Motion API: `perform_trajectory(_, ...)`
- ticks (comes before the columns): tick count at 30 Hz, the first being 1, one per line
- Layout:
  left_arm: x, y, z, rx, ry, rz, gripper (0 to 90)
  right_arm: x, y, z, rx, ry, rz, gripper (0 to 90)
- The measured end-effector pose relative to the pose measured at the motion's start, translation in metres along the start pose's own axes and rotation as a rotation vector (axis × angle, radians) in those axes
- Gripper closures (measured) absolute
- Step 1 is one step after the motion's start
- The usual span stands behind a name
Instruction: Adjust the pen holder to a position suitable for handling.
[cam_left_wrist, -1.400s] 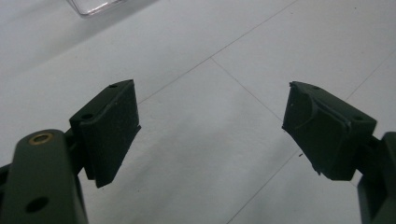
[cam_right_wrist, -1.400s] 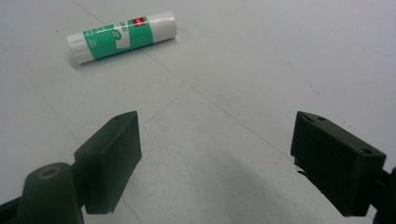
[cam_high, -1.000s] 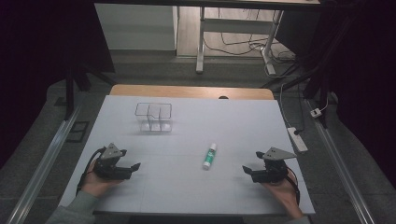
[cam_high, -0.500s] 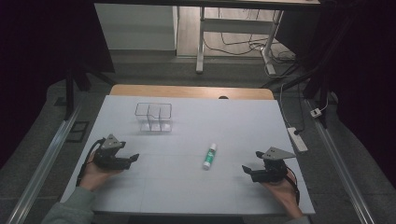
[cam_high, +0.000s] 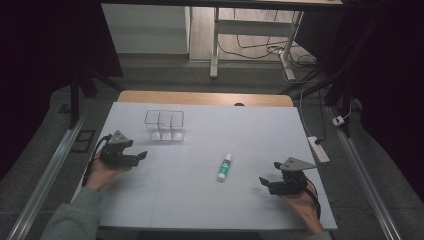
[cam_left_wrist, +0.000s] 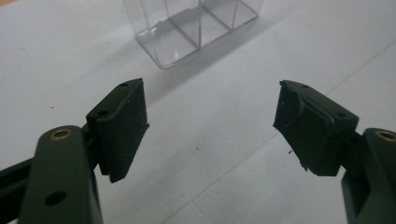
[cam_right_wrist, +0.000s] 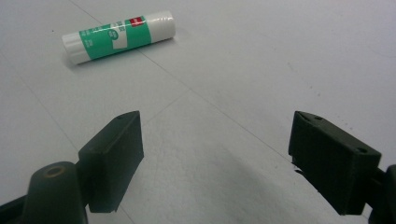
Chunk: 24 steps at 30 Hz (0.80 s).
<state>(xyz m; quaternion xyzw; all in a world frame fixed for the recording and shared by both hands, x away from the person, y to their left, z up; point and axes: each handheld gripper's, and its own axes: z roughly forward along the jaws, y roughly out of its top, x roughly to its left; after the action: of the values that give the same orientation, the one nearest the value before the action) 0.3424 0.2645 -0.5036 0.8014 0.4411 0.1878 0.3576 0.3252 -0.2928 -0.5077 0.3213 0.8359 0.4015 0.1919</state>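
A pale grey table (cam_high: 200, 200) carries a clear plastic divided box (cam_high: 164, 125) far left, cropped in the left gripper view. The green-and-white glue stick (cam_high: 224, 167) lies centre. Left gripper (cam_high: 141, 156) and right gripper (cam_high: 263, 181) gape empty; label unreadable.

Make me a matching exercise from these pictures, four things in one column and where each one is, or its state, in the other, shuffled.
Things:
1. glue stick
2. clear organizer
3. left gripper
4. right gripper

States:
A. open, near the table's right edge
B. lying flat mid-table
C. open, just in front of the organizer
D. standing empty toward the far left

Pairs: 1-B, 2-D, 3-C, 4-A
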Motion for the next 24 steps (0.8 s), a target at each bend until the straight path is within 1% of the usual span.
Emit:
perform_trajectory(2,0.003,0.002,0.000,-0.003,-0.001,-0.009,25.3,0.000,0.000,0.000,0.000,0.002,0.000,17.7)
perform_trajectory(4,0.004,0.003,0.001,0.000,0.001,-0.006,25.5,0.000,0.000,0.000,0.001,-0.004,-0.001,17.7)
perform_trajectory(6,0.009,0.005,0.001,0.001,0.005,-0.011,25.9,0.000,0.000,0.000,0.000,-0.005,0.000,17.7)
perform_trajectory(8,0.011,0.006,0.002,0.001,0.005,-0.014,26.7,0.000,0.000,0.000,0.000,-0.006,-0.001,17.7)
perform_trajectory(13,0.023,0.009,0.004,-0.007,0.024,-0.042,27.8,0.000,0.000,0.000,0.002,0.001,0.003,17.8)
perform_trajectory(14,0.026,0.009,0.005,-0.009,0.025,-0.049,28.0,0.000,0.000,0.000,0.001,0.004,0.005,17.7)
perform_trajectory(20,0.035,0.013,0.010,-0.016,0.032,-0.062,29.5,-0.001,0.000,0.001,0.002,0.006,0.007,17.7)
perform_trajectory(24,0.043,0.015,0.016,-0.007,0.040,-0.074,30.3,-0.001,0.000,0.000,0.006,0.011,0.012,17.7)
